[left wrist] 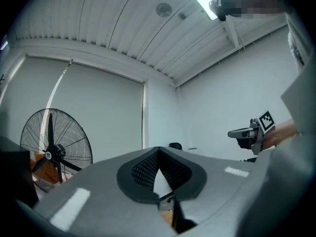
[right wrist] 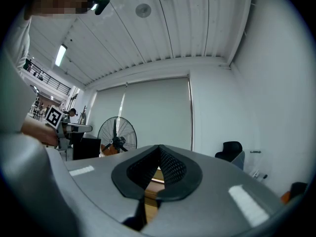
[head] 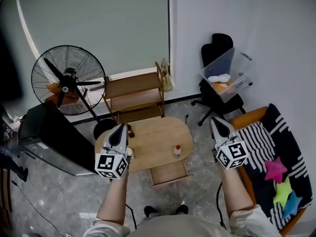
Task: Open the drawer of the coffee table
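Head view looks down on an oval wooden bench (head: 153,138) whose drawer (head: 169,173) stands pulled out from the near edge, toward the person's feet. A small red-capped bottle (head: 177,151) stands near the bench's right edge, just behind the drawer. Left claw (head: 120,126) is closed on nothing and shows over the bench's left edge, beside a small dark bottle (head: 131,131). Right claw (head: 216,120) is likewise closed and empty, clear of the bench's right edge, between it and the sofa (head: 276,132). A floor fan (head: 69,80) and a wooden shelf (head: 134,95) stand beyond the far edge.
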Available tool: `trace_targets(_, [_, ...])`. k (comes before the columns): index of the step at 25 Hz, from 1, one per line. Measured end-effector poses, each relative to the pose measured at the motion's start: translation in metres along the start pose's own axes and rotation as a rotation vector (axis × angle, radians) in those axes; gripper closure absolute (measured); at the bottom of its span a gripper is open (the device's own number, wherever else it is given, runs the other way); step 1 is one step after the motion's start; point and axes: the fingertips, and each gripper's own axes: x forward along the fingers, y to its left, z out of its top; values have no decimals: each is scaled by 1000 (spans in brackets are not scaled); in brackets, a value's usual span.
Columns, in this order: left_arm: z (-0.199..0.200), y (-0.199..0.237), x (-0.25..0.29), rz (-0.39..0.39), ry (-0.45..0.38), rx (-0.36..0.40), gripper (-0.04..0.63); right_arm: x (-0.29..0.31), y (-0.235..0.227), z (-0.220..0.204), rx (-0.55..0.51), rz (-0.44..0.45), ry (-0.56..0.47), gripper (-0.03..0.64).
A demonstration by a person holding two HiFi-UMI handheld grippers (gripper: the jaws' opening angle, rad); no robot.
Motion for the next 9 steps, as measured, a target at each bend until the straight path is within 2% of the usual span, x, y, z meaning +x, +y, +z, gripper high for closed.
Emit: trace_targets(9, [0, 1, -1, 6, -1, -3, 597, 3, 4, 3, -6, 13, -9, 612])
